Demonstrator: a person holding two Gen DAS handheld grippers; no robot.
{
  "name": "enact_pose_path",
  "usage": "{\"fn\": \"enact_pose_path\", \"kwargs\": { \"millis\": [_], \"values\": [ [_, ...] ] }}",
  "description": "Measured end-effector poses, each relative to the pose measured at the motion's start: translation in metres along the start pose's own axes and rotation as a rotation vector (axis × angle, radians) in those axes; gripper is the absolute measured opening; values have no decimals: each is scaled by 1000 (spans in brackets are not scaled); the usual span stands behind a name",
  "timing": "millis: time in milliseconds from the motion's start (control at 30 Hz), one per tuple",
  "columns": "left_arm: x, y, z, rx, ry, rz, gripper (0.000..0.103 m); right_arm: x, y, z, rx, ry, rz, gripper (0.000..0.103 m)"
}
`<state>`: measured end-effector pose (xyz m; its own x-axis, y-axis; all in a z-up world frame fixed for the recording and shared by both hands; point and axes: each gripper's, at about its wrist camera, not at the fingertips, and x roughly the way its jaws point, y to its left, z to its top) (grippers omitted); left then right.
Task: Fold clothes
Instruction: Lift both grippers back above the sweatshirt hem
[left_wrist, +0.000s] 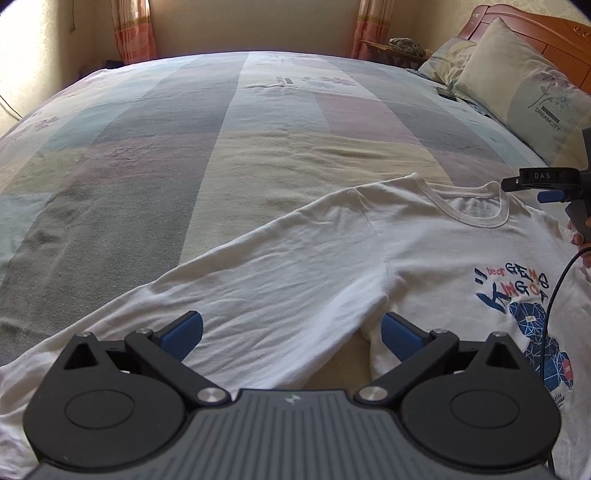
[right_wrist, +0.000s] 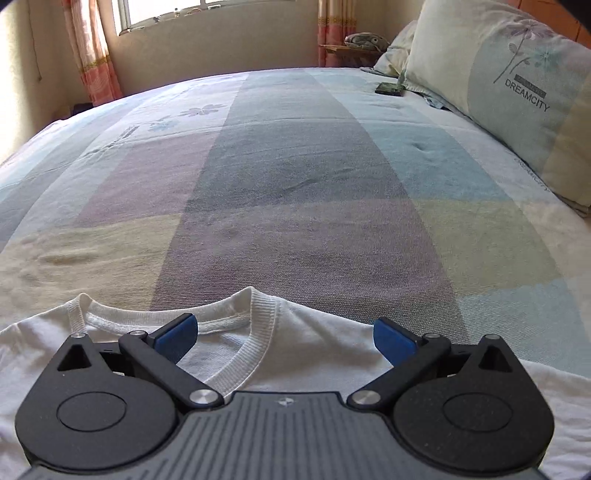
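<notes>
White long-sleeved shirt, printed front up, flat on the bed; left tongs gaping above its sleeve; right tongs gaping over the collar; pillow at the head.

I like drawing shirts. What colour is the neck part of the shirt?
White, ribbed, like the rest of the shirt; the collar shows best in the right wrist view.

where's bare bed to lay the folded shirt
Free: the wide stretch of bedspread beyond the shirt's collar, up to the window wall, left of the pillows. Crowded: the near edge, covered by the shirt with both grippers, left and right, and the pillow corner, where a small dark object lies.
</notes>
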<state>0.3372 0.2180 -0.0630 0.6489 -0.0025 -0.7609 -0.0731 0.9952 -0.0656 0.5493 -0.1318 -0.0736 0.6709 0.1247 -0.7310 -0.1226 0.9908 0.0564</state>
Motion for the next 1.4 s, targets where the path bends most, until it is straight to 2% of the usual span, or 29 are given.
{"fn": "enact_pose_path", "kwargs": {
  "millis": [167,300,500,867,1000,1167,1400],
  "values": [
    [-12,-5,0,10,-21,-13,102,-49,7,-1,-48,-7,38,103],
    [-25,-12,-3,31,-39,-32,102,-89,13,-31,-112,21,61,103],
    [-46,-27,-9,80,-76,-56,102,-135,27,-112,-212,102,122,103],
    [-71,-45,-13,122,-128,-76,102,-192,10,-236,-173,110,92,103],
    [-81,-57,-17,151,-149,-105,102,-213,4,-279,-159,113,81,103],
    [-92,-72,-22,195,-173,-137,102,-218,6,-286,-136,99,55,103],
    [-94,-82,-28,227,-159,-135,102,-226,8,-296,-105,80,19,103]
  ]
}}
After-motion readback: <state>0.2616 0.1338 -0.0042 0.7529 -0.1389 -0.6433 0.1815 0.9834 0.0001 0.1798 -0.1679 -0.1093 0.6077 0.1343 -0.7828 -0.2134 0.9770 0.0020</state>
